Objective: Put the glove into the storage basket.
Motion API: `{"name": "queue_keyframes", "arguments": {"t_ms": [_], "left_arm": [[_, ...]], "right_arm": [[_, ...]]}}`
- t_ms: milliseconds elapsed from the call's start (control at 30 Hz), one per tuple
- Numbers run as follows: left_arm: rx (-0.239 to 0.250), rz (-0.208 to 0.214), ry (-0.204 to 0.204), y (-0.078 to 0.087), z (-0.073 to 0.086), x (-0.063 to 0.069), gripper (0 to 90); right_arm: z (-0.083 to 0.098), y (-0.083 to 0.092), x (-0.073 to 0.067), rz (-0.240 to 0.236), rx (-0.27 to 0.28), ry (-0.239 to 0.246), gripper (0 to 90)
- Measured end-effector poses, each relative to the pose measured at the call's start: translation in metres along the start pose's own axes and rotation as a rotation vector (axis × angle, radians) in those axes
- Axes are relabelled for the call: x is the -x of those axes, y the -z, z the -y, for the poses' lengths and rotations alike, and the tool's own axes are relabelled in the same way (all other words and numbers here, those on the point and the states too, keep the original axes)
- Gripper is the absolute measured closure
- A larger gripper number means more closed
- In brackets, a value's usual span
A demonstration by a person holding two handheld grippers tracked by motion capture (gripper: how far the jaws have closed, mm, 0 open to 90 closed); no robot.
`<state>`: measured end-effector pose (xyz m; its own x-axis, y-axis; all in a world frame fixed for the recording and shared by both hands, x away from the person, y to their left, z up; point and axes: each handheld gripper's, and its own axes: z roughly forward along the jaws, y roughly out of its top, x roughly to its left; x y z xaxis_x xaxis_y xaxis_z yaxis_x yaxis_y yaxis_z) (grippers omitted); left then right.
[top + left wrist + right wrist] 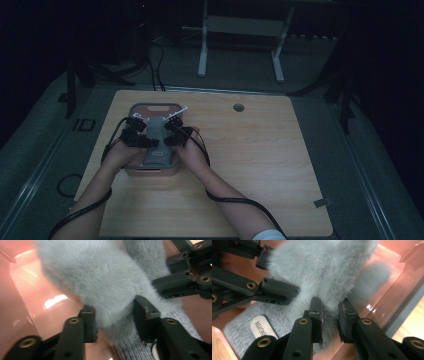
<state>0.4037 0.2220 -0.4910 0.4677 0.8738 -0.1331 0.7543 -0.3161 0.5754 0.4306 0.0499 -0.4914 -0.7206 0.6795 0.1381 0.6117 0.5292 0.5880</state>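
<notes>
Over pink bin (131,109) centre-left, left gripper (113,315) and right gripper (330,315) stand part-open around grey furry garment (105,277), releasing; next, lift clear.

Salmon-pink tray (131,171) with a grey rim, glossy pink inside. Pale grey fluffy fur (100,277) above a grey ribbed knit (244,322) with a cream label in dark letters. Black left gripper (139,123) and right gripper (172,121), brass-coloured rivets. Light wood-grain table (260,160); dark grey floor beyond.
</notes>
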Motion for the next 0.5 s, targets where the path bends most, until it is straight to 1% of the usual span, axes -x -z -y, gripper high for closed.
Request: {"name": "queue_keyframes", "arguments": {"t_ms": [33, 67, 167, 233, 300, 333, 367, 400, 433, 500], "left_arm": [[0.010, -0.018, -0.006, 0.001, 0.000, 0.000, 49.0], [0.018, -0.027, -0.015, 0.002, 0.000, 0.001, 47.7], [0.013, -0.024, -0.034, 0.003, 0.000, 0.003, 46.9], [0.028, -0.014, -0.025, 0.004, 0.000, 0.003, 47.0], [0.061, -0.002, -0.011, 0.008, 0.000, 0.004, 46.9], [0.078, 0.003, -0.004, 0.011, 0.000, 0.004, 46.8], [0.099, 0.004, 0.000, 0.015, 0.000, 0.005, 45.7], [0.116, 0.001, -0.001, 0.018, 0.000, 0.006, 41.7], [0.132, 0.003, -0.004, 0.021, 0.001, 0.006, 41.7], [0.172, 0.024, -0.019, 0.027, 0.004, 0.007, 35.7]], "right_arm": [[-0.001, 0.001, 0.000, -0.004, 0.002, -0.001, 69.5], [-0.001, 0.003, 0.001, -0.007, 0.002, 0.000, 67.1], [-0.003, 0.009, 0.004, -0.023, 0.016, -0.009, 61.0], [-0.004, 0.015, 0.007, -0.043, 0.037, -0.012, 57.9], [-0.003, 0.022, 0.009, -0.055, 0.058, -0.008, 54.0], [-0.003, 0.026, 0.010, -0.063, 0.072, -0.005, 50.4], [-0.002, 0.030, 0.012, -0.080, 0.088, -0.011, 46.1], [-0.001, 0.037, 0.016, -0.102, 0.097, -0.009, 40.0], [-0.001, 0.037, 0.016, -0.102, 0.097, -0.009, 40.0], [0.001, 0.045, 0.020, -0.130, 0.114, -0.016, 36.2]]}}
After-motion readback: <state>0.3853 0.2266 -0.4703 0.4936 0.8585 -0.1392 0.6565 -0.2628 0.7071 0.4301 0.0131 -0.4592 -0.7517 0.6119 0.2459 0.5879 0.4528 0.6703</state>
